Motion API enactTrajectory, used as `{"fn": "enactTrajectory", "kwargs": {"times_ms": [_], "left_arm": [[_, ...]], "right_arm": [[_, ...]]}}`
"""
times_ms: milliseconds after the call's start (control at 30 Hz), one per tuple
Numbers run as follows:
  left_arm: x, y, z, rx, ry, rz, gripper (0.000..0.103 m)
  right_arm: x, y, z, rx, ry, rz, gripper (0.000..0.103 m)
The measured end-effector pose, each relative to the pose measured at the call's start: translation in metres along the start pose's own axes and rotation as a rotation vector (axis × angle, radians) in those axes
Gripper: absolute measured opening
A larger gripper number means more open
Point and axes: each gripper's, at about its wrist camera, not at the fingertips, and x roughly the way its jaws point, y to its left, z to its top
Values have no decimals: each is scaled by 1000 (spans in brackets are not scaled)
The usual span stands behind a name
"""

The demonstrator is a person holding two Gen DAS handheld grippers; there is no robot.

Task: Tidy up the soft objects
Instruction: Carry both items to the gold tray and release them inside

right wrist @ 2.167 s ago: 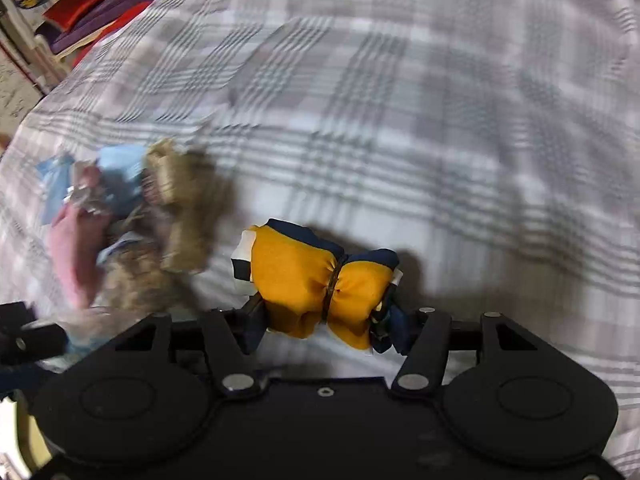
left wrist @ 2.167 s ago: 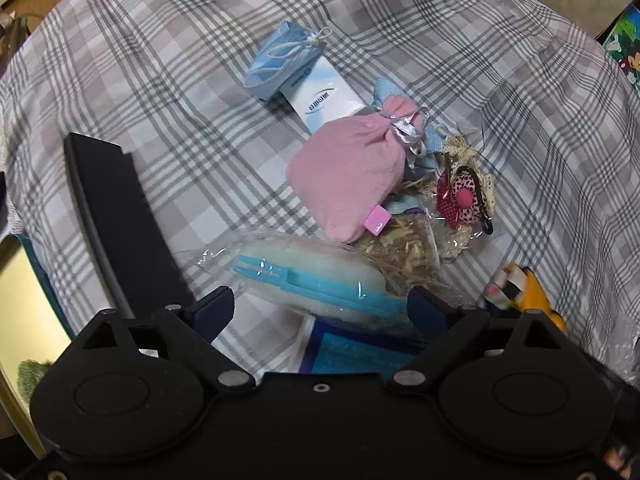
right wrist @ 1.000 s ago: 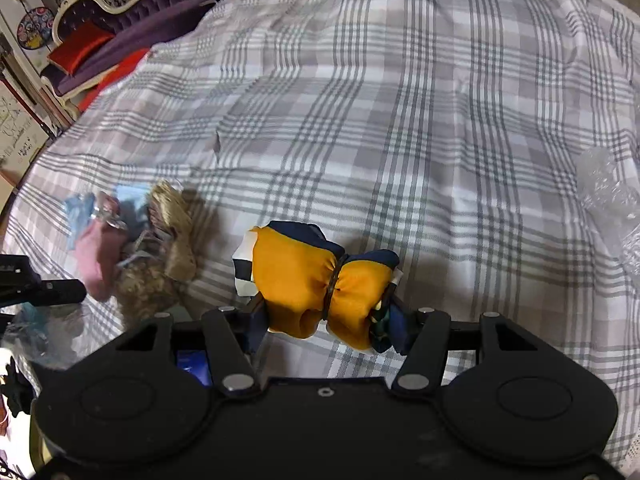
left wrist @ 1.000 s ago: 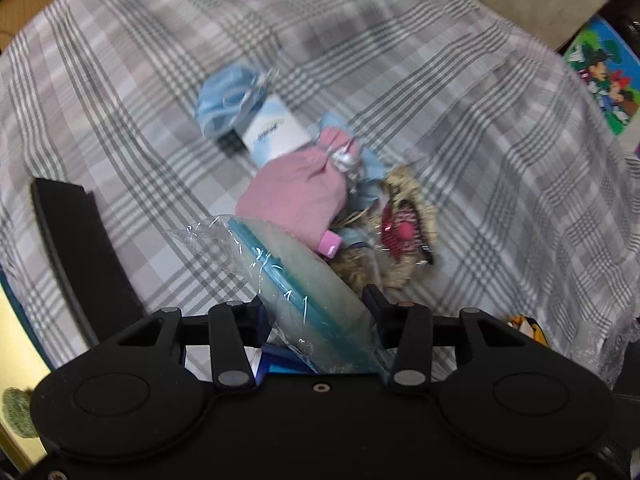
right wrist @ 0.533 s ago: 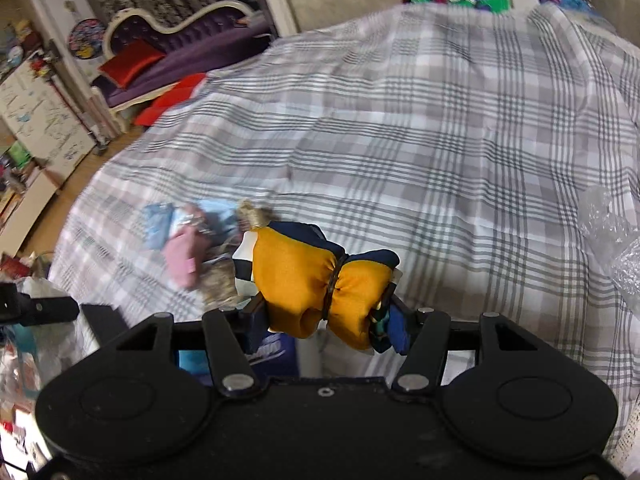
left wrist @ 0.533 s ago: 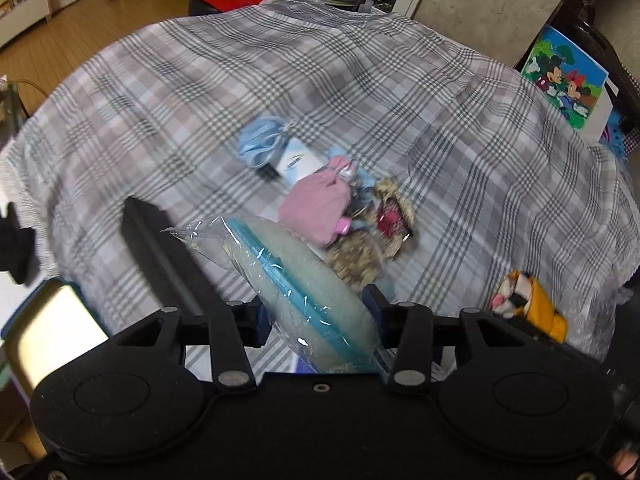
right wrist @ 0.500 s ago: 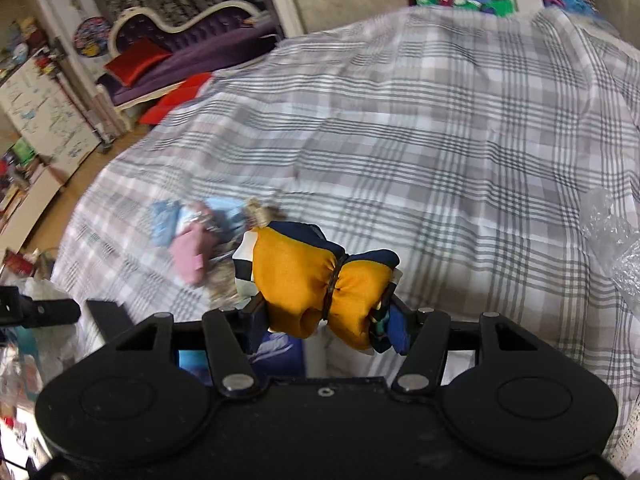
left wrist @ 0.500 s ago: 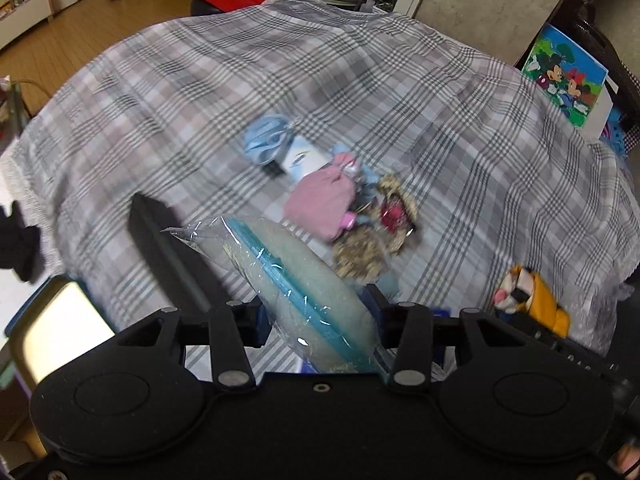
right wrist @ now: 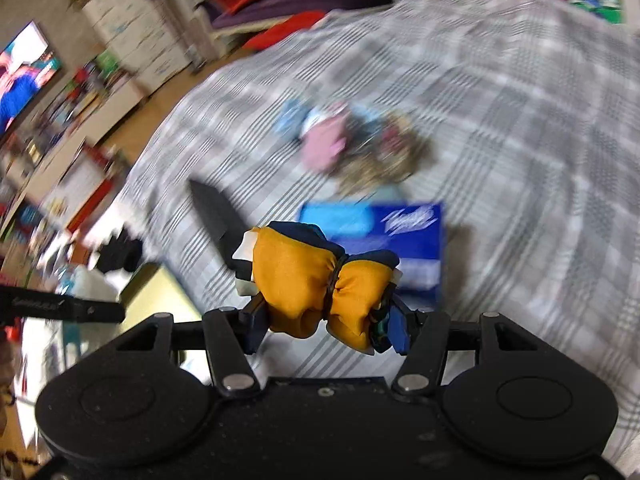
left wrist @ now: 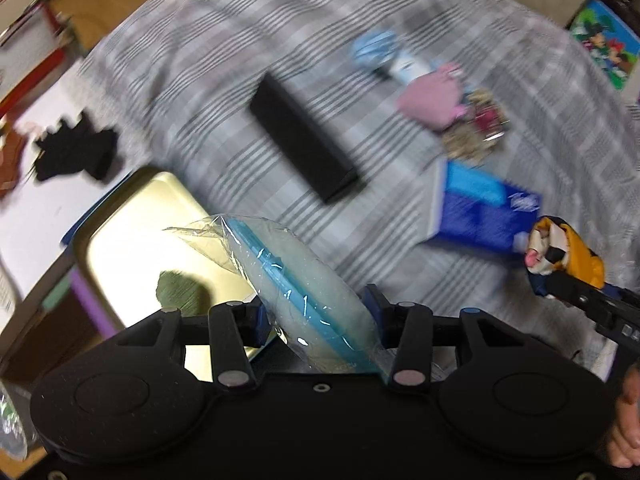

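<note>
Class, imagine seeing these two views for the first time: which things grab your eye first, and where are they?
The orange-and-navy tied fabric bundle, clamped in the right gripper, fills that view's centre. In the left view, a clear plastic bag of pale stuffing with a blue strip sits pinched in the left gripper, above a shiny gold tray.

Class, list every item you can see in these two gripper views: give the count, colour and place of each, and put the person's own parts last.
Plaid cloth: one, grey and white, covering the surface.
Black box: one, lying on the cloth.
Blue packet: one, blue and white, on the cloth.
Pink pouch: one, in a small pile with a light blue packet and blurred items.
Gold tray: one, beside the cloth's edge.
Clear bag: one, with a blue strip, clamped in the left gripper.
Yellow bundle: one, yellow and navy, clamped in the right gripper.
Hand: one, right edge of the left wrist view.
</note>
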Motion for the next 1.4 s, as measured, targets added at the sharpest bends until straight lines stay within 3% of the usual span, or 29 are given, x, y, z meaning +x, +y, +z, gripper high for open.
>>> {"fn": "enactTrajectory", "kwargs": {"times_ms": [367,600,767,867,1000,1400], "left_arm": [[40,102,-22,-200,68,97,46],[61,161,-12,-343,35,217,46],[79,190,5,-419,28,251,47],[89,201,17,-439,20,268,51],[98,211,25,-454,21,292,73],[108,215,18,-463,66,265,73]], "right_arm": [[58,101,-49,-222,216,70,58],[92,159,-68,-343,316,108,58],[117,196,-69,-414,365,120,58],[131,214,-70,-450,387,133,58],[142,231,-72,-471,413,158,58],[173,256,-67,-462,423,189,63]]}}
